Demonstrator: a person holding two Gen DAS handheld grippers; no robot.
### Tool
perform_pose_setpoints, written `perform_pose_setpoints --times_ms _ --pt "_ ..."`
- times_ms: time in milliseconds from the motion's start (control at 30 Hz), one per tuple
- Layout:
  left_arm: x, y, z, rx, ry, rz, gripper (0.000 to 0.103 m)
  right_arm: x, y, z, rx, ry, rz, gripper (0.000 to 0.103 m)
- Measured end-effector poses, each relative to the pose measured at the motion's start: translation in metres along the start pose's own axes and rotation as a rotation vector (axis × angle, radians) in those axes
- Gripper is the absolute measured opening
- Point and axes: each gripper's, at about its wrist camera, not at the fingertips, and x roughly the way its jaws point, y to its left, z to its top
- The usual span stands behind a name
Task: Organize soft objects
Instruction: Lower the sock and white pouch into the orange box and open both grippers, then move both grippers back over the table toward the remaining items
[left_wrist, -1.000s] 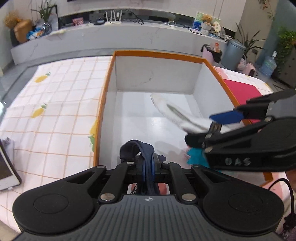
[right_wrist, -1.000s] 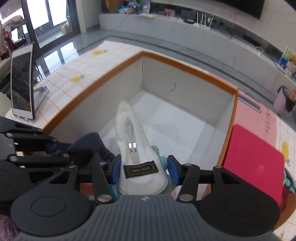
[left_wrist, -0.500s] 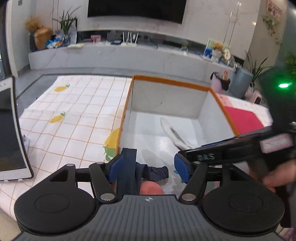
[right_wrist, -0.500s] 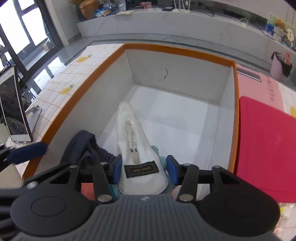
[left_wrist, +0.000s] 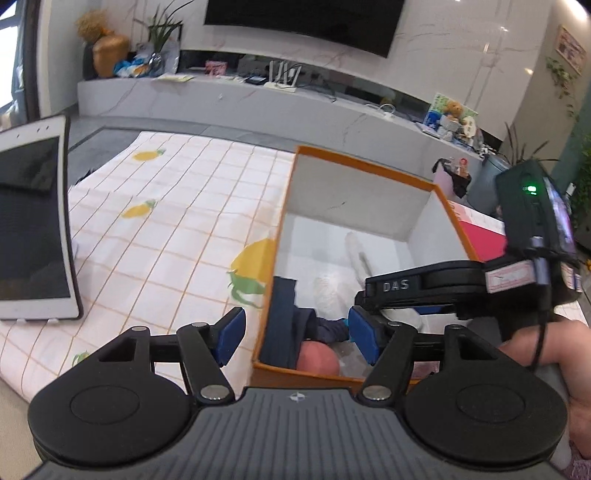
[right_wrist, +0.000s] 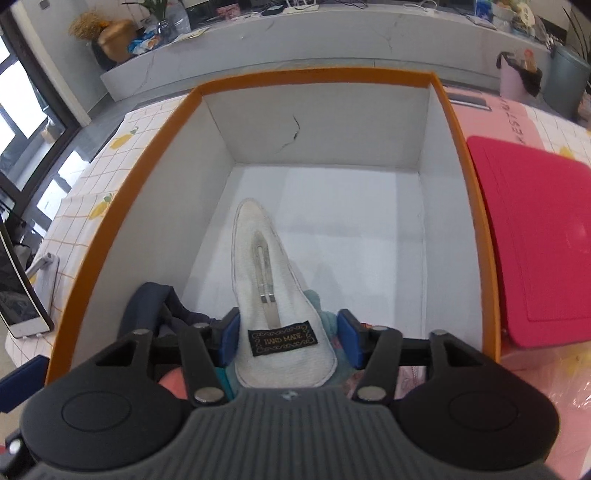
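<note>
The orange-rimmed box (right_wrist: 458, 155) holds the pile at its near end. My right claw (right_wrist: 288, 341) is opening around the white fabric piece (right_wrist: 275, 295) — I'd lift clear only once both pads part. Left claw (left_wrist: 295, 334) is spread, empty, above the navy cloth (left_wrist: 282, 325).

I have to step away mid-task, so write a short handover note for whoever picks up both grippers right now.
Left gripper: open, nothing between its pads, at the near left corner of the orange-rimmed white box.
Right gripper: jaws opening around the white fabric hair clip with the black label, inside the box.
Done: dark navy cloth draped over the box's left wall.
Left: pull the right gripper clear; further items are not visible.
</note>
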Motion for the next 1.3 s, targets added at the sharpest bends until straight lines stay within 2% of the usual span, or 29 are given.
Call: perform_pose_setpoints --times_ms 133,333,400,433,533,600,767,933,1133,1300 --pt "-0.002 0.004 -0.001 -0.002 0.000 0.011 0.075 -0.004 0.008 -0.001 -0.049 -0.009 -0.018 0.066" --pt "-0.007 0.012 0.001 -0.035 -0.003 0.056 0.075 -0.014 0.026 -0.010 -0.201 -0.029 -0.029 0.083" --pt "-0.009 0.014 0.002 -0.047 -0.004 0.067 0.075 -0.019 0.035 -0.016 -0.286 -0.049 -0.021 0.097" --pt "-0.010 0.015 0.002 -0.051 -0.004 0.070 0.074 -0.021 0.039 -0.019 -0.335 -0.061 -0.013 0.099" --pt "-0.016 0.016 0.002 -0.062 -0.012 0.082 0.074 -0.031 0.051 -0.030 -0.439 -0.110 -0.007 0.100" --pt "-0.022 0.014 0.002 -0.054 -0.033 0.093 0.075 -0.035 0.057 -0.035 -0.472 -0.112 0.004 0.100" --pt "-0.043 0.004 0.005 -0.018 -0.081 0.126 0.078 -0.053 0.063 -0.034 -0.488 -0.127 0.036 0.100" --pt "-0.061 -0.006 0.013 -0.019 -0.093 0.128 0.080 -0.083 0.058 -0.035 -0.490 -0.170 0.063 0.100" --pt "-0.085 -0.030 0.022 0.003 -0.117 0.077 0.080 -0.123 0.039 -0.034 -0.483 -0.238 0.052 0.100" --pt "-0.099 -0.061 0.030 0.036 -0.150 0.045 0.080 -0.160 0.007 -0.033 -0.455 -0.303 0.022 0.100"
